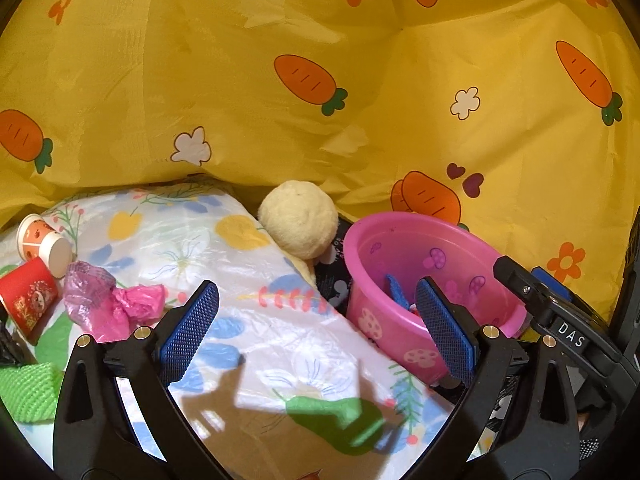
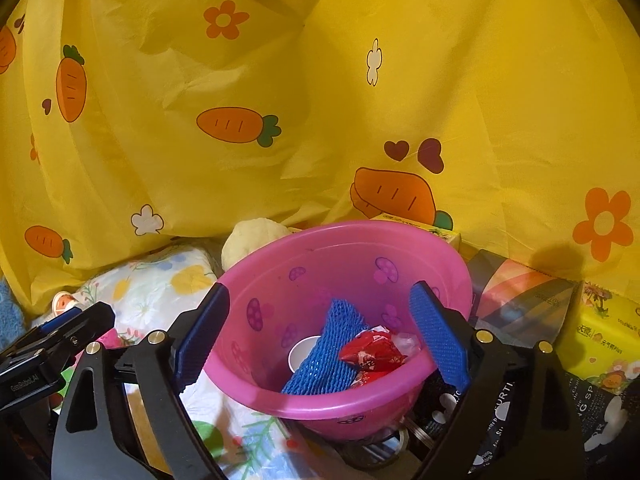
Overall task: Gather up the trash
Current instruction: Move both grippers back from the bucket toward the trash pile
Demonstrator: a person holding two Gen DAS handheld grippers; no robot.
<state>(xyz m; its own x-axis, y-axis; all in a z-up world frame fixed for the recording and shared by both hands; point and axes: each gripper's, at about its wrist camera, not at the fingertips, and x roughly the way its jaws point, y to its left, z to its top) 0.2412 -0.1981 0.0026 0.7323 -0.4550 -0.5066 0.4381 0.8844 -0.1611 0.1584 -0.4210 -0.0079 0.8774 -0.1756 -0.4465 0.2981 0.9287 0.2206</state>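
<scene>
Both grippers — left gripper (image 1: 318,330), right gripper (image 2: 320,334) — gape empty; one pink plastic basin (image 2: 448,268) holds three scraps, two paper cups (image 1: 44,246) lie outside.

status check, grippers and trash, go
Left gripper open, empty. Right gripper open over pink basin. Blue netting, red wrapper binned. Cups, pink bag still out.

Backdrop cloth (image 1: 240,80): yellow, printed with orange carrots, orange and white flowers, dark hearts.
Basin (image 2: 448,264): pink, with purple mushroom motifs.
Net (image 2: 324,356): blue mesh.
Wrapper (image 2: 372,354): red, glossy.
Floral cover (image 1: 256,280): white, with blue, yellow and green flowers.
Ball (image 1: 298,218): pale cream.
Crumpled bag (image 1: 112,300): pink and mauve.
Cup (image 1: 26,300): red.
Tissue pack (image 2: 600,332): yellow.
</scene>
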